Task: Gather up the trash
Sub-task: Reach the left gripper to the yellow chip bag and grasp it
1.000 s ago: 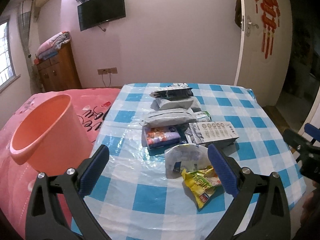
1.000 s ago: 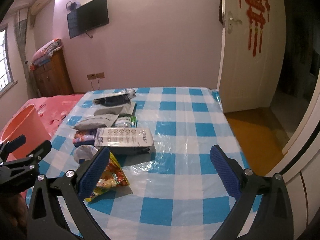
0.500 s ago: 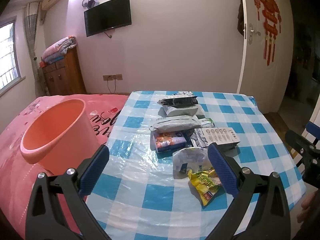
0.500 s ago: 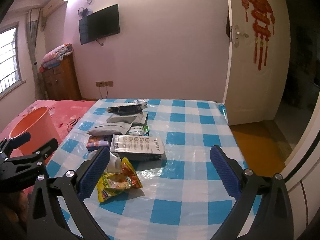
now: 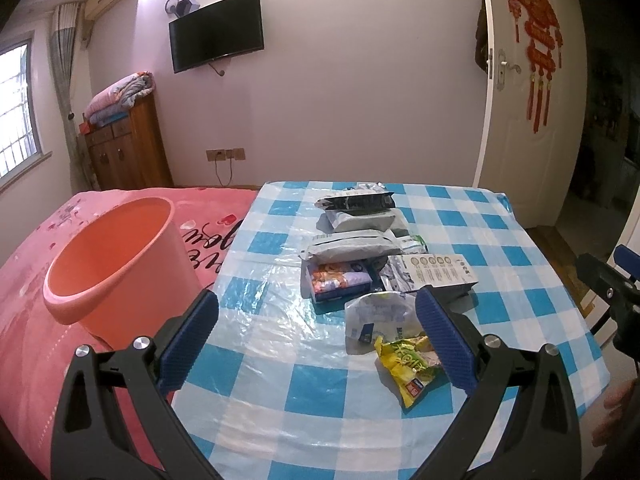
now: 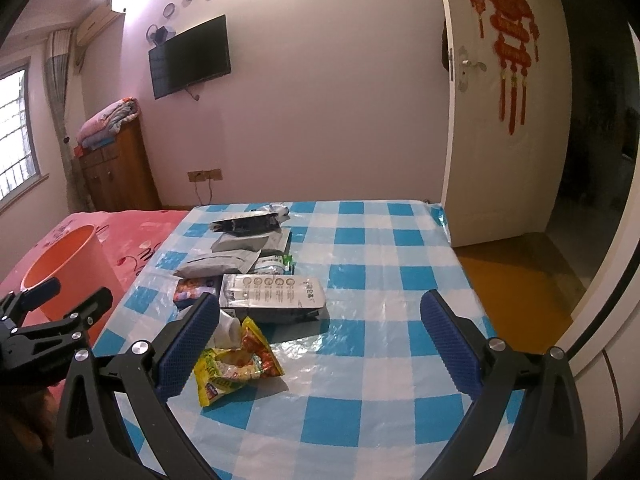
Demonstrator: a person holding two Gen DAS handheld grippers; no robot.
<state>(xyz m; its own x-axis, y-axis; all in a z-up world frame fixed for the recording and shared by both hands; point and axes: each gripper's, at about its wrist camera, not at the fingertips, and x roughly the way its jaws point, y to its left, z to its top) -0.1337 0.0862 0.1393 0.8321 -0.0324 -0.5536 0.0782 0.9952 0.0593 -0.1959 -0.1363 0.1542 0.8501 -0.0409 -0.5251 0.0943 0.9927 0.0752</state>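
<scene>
Yellow snack wrapper (image 5: pixel 408 364) lies crumpled on the checked tablecloth (image 5: pixel 280 360); left gripper (image 5: pixel 316 332) and right gripper (image 6: pixel 320 336) gape wide, empty.

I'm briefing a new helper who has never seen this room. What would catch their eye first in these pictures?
Probably the blue-and-white checked tablecloth with a line of wrappers and packets down its middle, ending near the camera in a bright yellow snack wrapper. Next, the big orange bucket standing on the pink bedspread just left of the table. Both claws, left and right, hang open and hold nothing.
</scene>
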